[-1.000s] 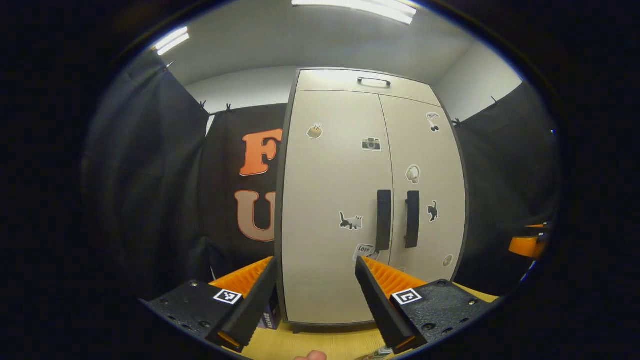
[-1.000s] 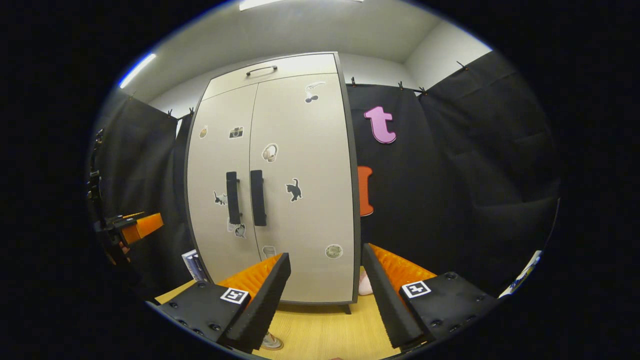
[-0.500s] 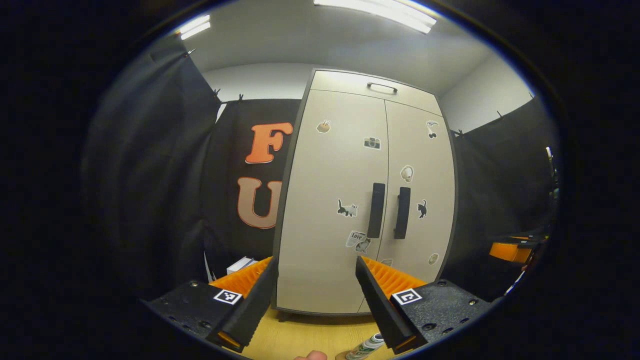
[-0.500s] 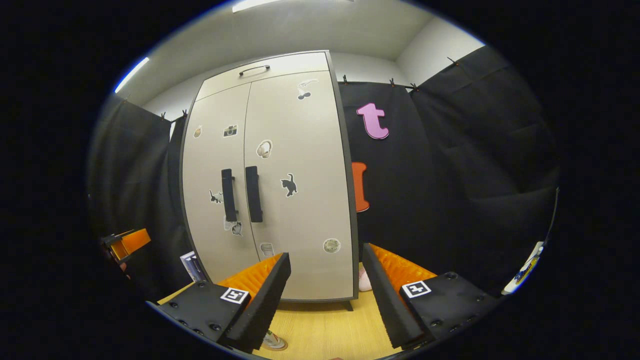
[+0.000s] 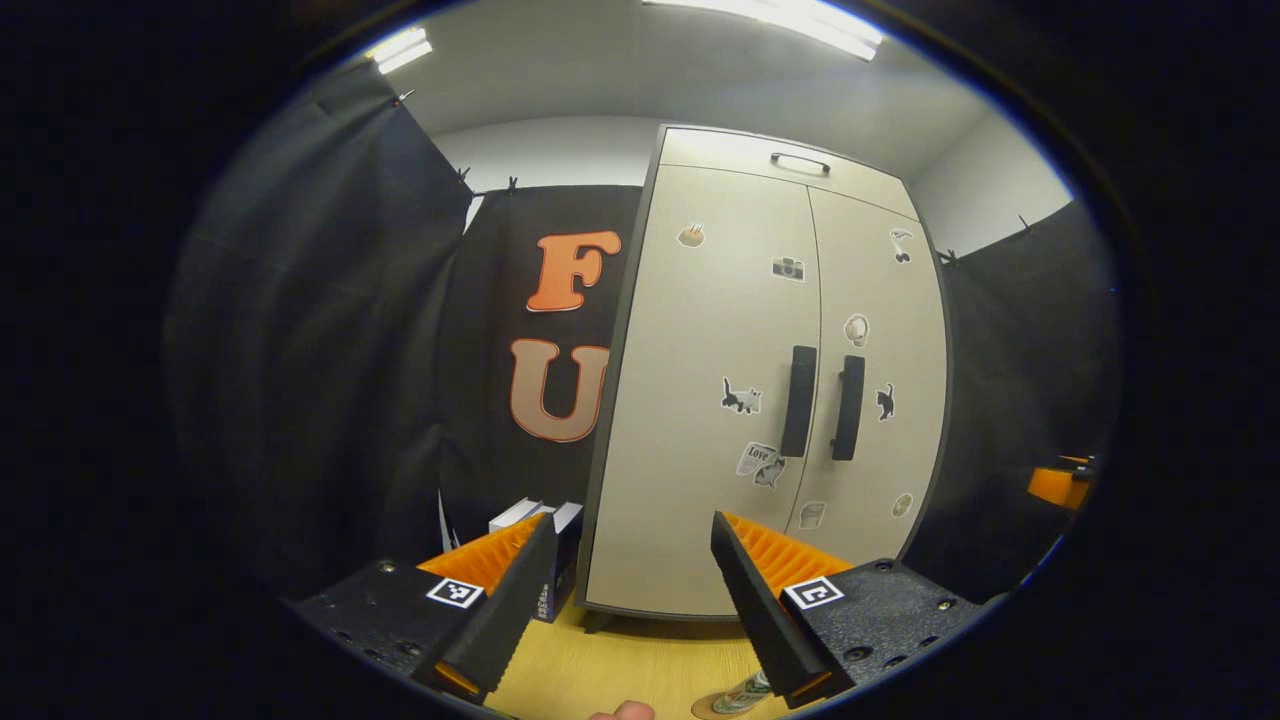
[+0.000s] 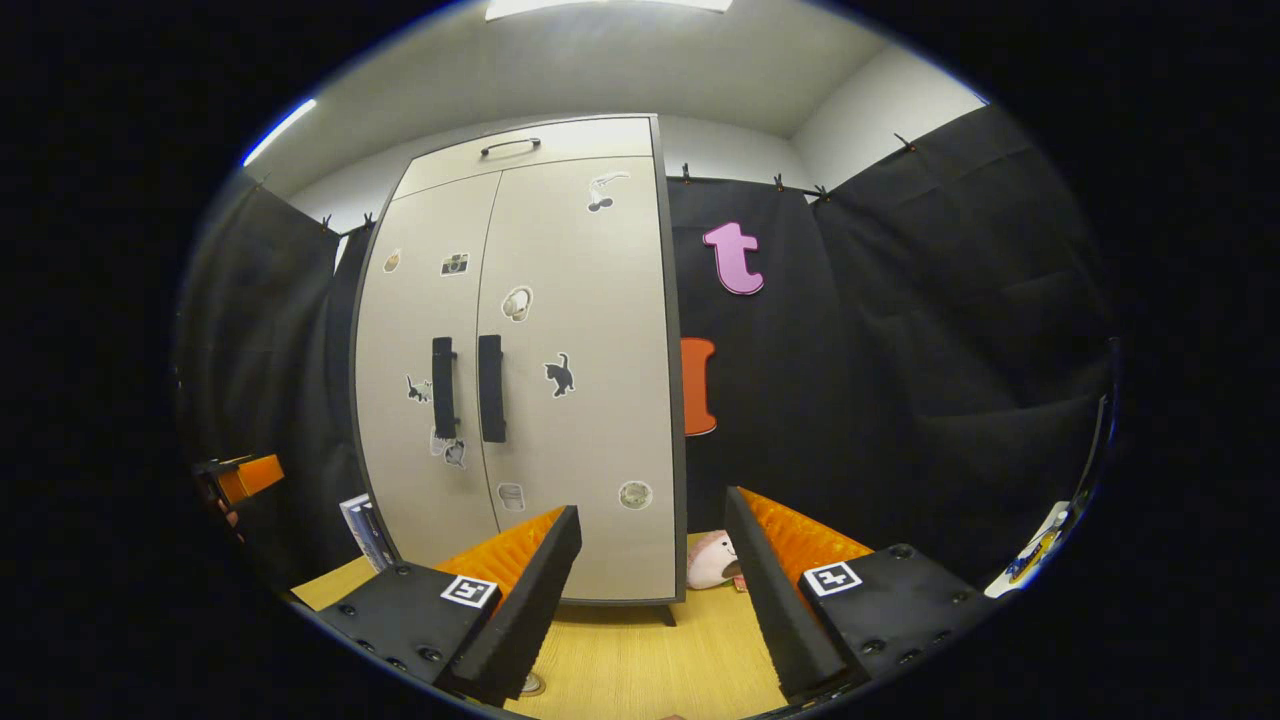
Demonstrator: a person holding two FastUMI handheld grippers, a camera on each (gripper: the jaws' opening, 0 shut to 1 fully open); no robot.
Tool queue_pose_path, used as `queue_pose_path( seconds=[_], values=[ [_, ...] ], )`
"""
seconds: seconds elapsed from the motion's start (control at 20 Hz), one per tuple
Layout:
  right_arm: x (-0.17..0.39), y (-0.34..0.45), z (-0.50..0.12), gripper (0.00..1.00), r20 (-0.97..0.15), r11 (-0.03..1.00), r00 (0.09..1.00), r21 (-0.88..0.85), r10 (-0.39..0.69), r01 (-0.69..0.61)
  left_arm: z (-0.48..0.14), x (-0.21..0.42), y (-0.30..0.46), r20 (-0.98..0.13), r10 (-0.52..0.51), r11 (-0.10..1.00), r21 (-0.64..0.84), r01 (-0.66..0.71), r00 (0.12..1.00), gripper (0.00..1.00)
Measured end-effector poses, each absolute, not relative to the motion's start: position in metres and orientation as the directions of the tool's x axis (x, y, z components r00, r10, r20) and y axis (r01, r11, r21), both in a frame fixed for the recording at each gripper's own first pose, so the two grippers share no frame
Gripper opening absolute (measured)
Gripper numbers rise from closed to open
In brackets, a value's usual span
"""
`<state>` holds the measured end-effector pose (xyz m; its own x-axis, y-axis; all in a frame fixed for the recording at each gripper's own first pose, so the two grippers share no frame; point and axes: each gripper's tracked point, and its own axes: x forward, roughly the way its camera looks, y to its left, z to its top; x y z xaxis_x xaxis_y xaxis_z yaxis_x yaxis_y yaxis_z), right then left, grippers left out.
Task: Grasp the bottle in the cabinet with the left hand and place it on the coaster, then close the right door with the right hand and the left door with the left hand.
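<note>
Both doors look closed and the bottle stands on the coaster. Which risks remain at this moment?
1. The bottle on its coaster stands just below the open left gripper; lowering that hand carelessly could tip it.
2. The left door and right door look flush, but I cannot tell whether they are latched, so one might swing open.
3. The plush toy lies beside the cabinet, near the open right gripper, which could bump it.

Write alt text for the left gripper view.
A beige cabinet stands with both doors closed, black handles meeting at the centre. The open left gripper points at its base, and a bottle on a coaster peeks beside the lower finger.
</note>
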<state>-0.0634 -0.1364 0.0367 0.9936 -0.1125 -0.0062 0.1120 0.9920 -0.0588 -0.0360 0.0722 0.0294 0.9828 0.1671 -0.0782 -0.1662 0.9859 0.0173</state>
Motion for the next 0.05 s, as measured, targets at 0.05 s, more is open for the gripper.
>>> queue_pose_path(
  seconds=[0.05],
  values=[
    [-0.0628, -0.1372, 0.0351, 0.88, -0.014, 0.992, 0.993, -0.05, -0.114, 0.114, 0.0291, -0.0369, 0.0726, -0.077, 0.166, 0.986, 0.019, -0.165, 0.983, 0.94]
  ],
)
